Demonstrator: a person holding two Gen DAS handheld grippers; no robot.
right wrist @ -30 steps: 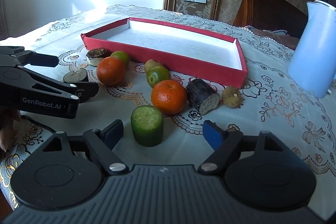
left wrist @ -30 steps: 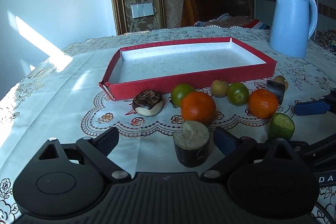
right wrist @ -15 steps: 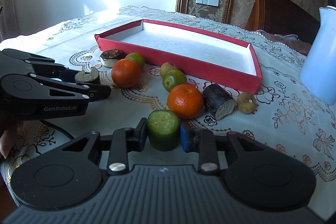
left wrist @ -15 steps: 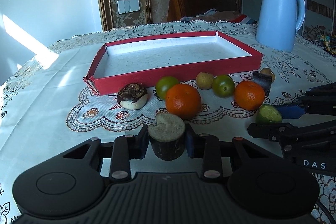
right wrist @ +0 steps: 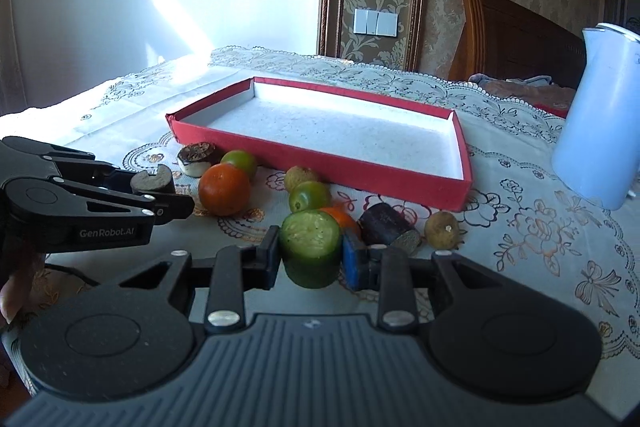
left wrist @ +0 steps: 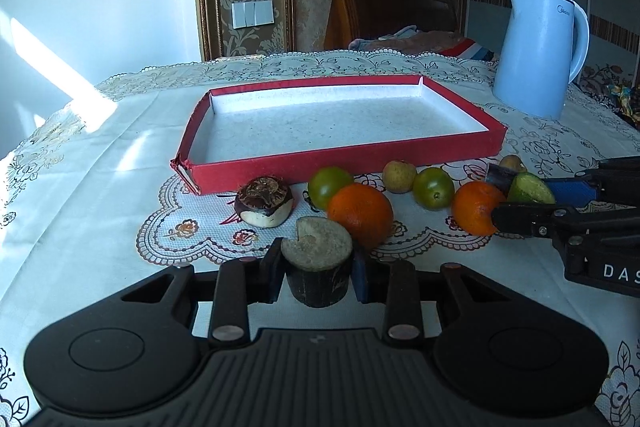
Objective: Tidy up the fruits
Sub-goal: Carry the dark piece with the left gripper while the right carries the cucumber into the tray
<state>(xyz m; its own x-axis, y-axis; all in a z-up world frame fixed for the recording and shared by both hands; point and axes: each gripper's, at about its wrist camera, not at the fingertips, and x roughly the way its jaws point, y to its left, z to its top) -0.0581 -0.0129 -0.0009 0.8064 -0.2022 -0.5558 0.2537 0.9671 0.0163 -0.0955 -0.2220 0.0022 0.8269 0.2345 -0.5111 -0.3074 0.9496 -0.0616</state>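
One orange (right wrist: 340,219) sits half-hidden behind the cucumber piece (right wrist: 310,247).

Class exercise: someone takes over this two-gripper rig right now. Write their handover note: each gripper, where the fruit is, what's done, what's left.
Left gripper: shut on the dark sugarcane piece.
Right gripper: shut on the green cucumber piece.
Red tray: nothing in it.
Loose on the tablecloth in front of it: two oranges, two green fruits, two small brown ones, a mangosteen half, another dark piece.
Done: both grasps. Left: everything into the tray.
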